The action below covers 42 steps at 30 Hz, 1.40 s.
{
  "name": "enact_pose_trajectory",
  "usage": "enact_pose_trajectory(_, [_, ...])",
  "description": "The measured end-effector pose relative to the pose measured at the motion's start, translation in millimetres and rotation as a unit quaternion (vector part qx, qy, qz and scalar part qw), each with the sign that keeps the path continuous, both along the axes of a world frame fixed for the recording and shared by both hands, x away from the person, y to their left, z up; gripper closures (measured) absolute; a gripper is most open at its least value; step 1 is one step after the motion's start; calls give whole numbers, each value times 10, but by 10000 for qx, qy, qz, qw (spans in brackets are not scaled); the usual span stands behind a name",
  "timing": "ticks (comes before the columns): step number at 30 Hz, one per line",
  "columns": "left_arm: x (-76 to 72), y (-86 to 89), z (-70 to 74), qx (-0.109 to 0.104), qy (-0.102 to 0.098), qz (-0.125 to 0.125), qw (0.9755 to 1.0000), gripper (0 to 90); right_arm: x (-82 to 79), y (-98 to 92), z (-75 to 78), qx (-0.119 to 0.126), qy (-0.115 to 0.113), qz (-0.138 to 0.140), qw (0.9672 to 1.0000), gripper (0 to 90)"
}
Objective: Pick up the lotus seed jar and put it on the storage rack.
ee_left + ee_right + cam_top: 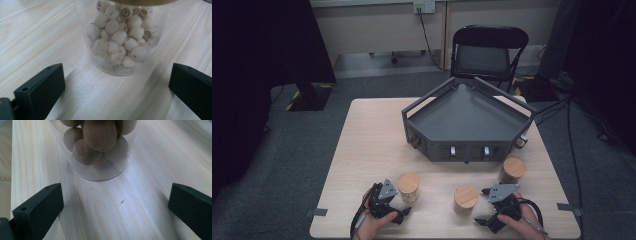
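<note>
Three clear jars with wooden lids stand on the near half of the table. The left jar (408,186) holds pale round seeds (117,37). My left gripper (401,202) (117,85) is open just short of it, the jar ahead of the jaw tips and untouched. The middle jar (466,199) holds brown round pieces (100,142). My right gripper (483,206) (116,205) faces this jar, open, and nothing is between its jaws. The third jar (513,170), with dark contents, stands farther back on the right.
A grey angular tray (422,120) with raised walls takes up the far half of the wooden table (367,150). A black folding chair (487,55) stands behind the table. Cables trail on the floor at the right.
</note>
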<state>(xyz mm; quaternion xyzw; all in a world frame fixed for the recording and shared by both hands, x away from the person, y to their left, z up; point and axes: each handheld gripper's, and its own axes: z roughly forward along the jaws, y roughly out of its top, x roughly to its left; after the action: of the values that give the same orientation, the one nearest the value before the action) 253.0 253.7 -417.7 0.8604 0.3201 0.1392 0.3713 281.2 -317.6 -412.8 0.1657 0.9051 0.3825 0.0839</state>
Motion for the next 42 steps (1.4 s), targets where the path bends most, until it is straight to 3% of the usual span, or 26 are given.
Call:
enact_pose_trajectory(14, [-22,-17,-1,-20,-10,103,9999,12,0,0,0,0,2,-1,10000,0])
enact_pose_trajectory(17, [-27,19,-13,-176,16,143,9997,29,0,0,0,0,1,0,10000,0])
enact_pose_trajectory(29, [-41,34,16,-442,-73,138,9989,23,0,0,0,1,2,-1,10000,0])
enact_pose_trajectory(42, [8,-46,-4,-534,-66,273,9982,22,0,0,0,0,1,0,10000,0])
